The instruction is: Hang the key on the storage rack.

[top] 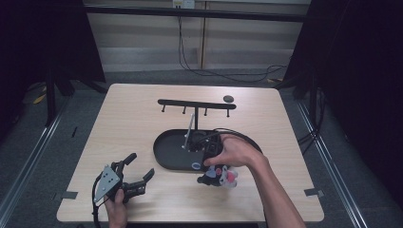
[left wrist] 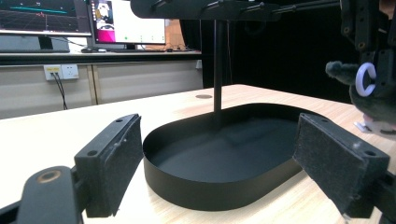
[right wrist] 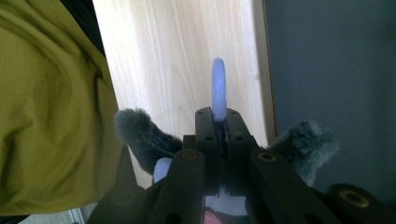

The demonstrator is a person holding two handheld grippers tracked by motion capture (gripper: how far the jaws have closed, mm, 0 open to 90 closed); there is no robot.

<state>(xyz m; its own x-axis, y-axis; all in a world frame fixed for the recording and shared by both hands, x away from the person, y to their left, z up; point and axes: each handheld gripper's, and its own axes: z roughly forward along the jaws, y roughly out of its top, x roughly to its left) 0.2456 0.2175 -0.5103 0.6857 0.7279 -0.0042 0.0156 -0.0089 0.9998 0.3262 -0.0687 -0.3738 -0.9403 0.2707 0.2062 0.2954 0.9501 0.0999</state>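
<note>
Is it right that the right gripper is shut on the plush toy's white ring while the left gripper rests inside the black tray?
Not quite. The right gripper is indeed shut on the white ring of the plush toy, but the left gripper is not inside the black tray. The high view shows it on the table to the tray's left, jaws open.
</note>
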